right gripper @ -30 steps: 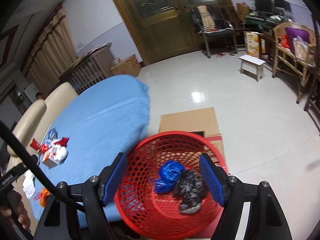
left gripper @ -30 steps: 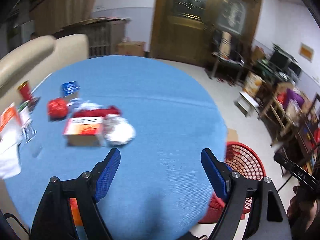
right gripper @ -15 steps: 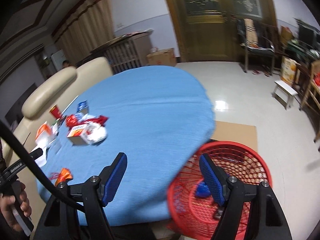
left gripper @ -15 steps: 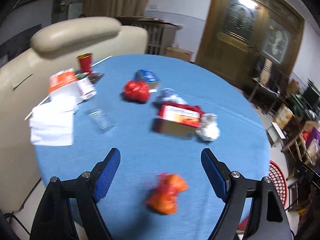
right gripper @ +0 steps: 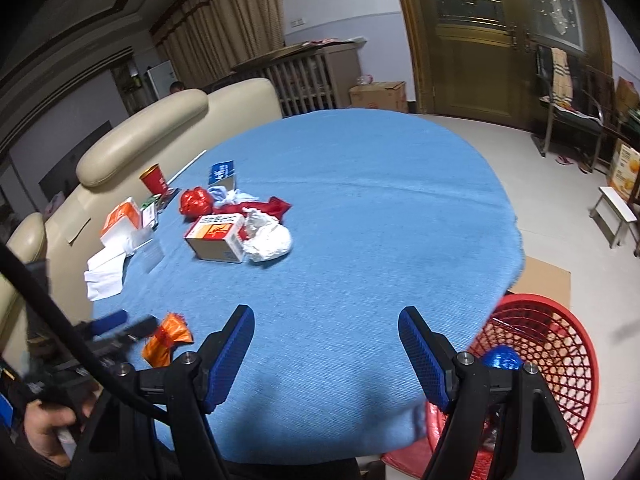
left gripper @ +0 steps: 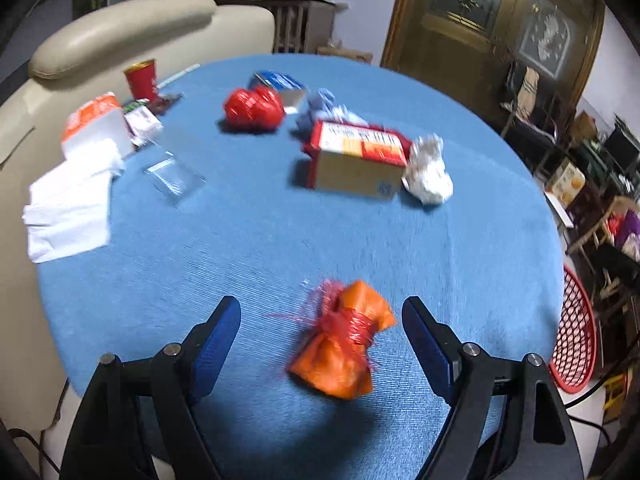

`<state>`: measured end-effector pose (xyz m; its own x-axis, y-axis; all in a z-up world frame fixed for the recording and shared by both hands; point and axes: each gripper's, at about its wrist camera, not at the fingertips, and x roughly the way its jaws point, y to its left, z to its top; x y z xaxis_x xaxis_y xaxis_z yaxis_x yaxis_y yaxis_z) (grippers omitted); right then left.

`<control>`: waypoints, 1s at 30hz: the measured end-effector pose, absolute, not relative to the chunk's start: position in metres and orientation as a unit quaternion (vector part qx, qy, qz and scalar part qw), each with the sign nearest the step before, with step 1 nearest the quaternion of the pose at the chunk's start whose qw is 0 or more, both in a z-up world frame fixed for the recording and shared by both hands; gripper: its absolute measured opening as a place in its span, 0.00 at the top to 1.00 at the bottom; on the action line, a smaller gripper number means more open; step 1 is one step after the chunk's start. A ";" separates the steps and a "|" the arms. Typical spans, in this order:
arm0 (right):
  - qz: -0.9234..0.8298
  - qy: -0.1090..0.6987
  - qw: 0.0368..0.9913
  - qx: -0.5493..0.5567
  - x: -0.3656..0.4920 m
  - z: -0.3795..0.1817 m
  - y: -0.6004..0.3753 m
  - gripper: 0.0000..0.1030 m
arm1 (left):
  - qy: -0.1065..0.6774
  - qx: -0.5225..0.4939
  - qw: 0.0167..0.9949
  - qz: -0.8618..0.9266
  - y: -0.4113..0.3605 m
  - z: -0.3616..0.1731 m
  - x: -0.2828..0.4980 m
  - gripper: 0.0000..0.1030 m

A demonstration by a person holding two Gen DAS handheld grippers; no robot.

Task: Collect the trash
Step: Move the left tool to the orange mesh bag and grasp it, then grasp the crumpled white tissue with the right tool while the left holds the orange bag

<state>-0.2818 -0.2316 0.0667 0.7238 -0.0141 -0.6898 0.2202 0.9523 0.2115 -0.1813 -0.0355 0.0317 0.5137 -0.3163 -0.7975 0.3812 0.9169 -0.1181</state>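
Orange trash bundle (left gripper: pixel 344 344) on blue table (left gripper: pixel 460 240), between spread left claw (left gripper: pixel 321 334) fingers.

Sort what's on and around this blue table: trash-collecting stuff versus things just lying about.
For the job: crumpled orange plastic bag, red crumpled bag, white crumpled paper wad, red mesh trash basket, left gripper.

Lying about: red paper cup, white folded napkins, beige sofa.

An orange bag (left gripper: pixel 340 344) tied with red string lies on the blue ribbed tablecloth (left gripper: pixel 280 240), near a red mesh basket (right gripper: pixel 552 344).
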 end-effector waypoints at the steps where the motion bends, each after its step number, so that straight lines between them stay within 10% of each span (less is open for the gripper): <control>1: -0.062 0.367 0.917 0.141 -0.279 0.066 -0.231 0.25 | 0.454 0.045 0.867 -0.198 -0.039 0.027 -0.181 0.19; 7: -0.046 0.374 0.917 0.134 -0.251 0.062 -0.228 0.25 | 0.465 0.052 0.856 -0.217 -0.045 0.016 -0.178 0.65; 28: 0.019 0.458 0.879 0.132 -0.087 -0.003 -0.202 0.25 | 0.467 0.018 0.871 -0.155 -0.005 0.021 -0.144 0.67; 30: 0.023 0.466 0.875 0.128 -0.083 -0.008 -0.199 0.38 | 0.468 0.018 0.870 -0.155 -0.005 0.020 -0.145 0.67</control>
